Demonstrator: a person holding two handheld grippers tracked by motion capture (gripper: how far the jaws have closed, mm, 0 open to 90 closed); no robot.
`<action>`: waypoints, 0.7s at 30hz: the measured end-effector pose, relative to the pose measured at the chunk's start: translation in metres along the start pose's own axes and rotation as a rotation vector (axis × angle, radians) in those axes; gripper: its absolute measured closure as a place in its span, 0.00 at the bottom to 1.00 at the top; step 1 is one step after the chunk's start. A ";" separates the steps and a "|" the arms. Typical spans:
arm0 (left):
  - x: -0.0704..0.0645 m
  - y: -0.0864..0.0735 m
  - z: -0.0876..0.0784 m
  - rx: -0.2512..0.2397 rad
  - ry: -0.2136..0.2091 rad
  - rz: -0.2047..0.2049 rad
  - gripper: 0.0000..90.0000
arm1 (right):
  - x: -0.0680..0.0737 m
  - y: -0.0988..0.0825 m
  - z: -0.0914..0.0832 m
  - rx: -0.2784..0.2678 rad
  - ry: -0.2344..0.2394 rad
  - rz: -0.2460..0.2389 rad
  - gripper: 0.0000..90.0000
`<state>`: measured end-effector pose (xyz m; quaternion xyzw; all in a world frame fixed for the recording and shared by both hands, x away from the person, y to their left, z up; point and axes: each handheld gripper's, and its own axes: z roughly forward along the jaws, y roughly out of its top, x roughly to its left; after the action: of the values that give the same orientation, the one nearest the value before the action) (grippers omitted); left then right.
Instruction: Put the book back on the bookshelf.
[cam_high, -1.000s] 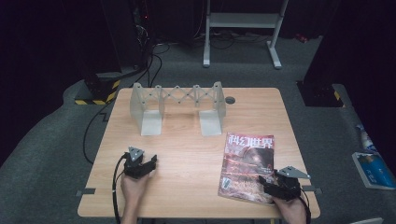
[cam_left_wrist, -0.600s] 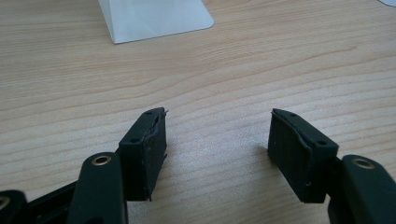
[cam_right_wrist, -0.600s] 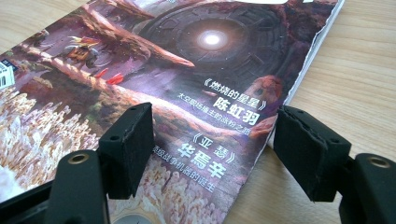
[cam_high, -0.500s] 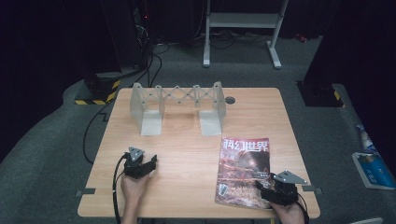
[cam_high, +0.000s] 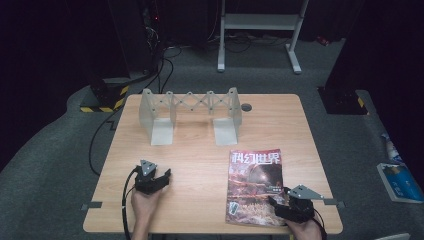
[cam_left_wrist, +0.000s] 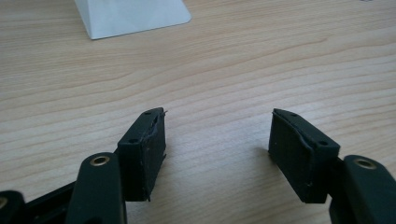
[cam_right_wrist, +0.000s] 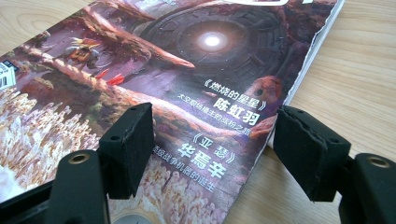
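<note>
One magazine (cam_high: 254, 186), one rack (cam_high: 190, 114).

Right gripper (cam_right_wrist: 212, 140): jaws apart, nothing clamped. Magazine (cam_right_wrist: 187, 70) lies flat on table (cam_right_wrist: 355, 79). One jaw over cover, other beside its edge.

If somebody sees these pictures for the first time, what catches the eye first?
Most striking is the colourful glossy magazine lying flat at the wooden table's near right. The right gripper sits at its lower right corner, jaws open. Behind, a pale grey folding rack stands at the far edge.
</note>
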<state>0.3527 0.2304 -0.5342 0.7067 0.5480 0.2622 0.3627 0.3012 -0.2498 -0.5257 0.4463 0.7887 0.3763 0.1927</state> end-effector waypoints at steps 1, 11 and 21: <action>-0.001 0.000 0.000 -0.001 -0.010 -0.001 0.40 | 0.001 0.000 0.001 -0.003 0.004 0.001 0.32; -0.018 -0.001 -0.005 -0.030 -0.115 0.007 0.40 | 0.012 0.007 0.009 0.002 0.032 -0.033 0.32; -0.046 0.006 0.001 -0.020 -0.192 0.045 0.39 | 0.029 0.019 0.022 0.015 0.055 -0.061 0.32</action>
<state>0.3449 0.1846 -0.5292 0.7372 0.4920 0.2065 0.4146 0.3109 -0.2095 -0.5246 0.4131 0.8098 0.3764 0.1789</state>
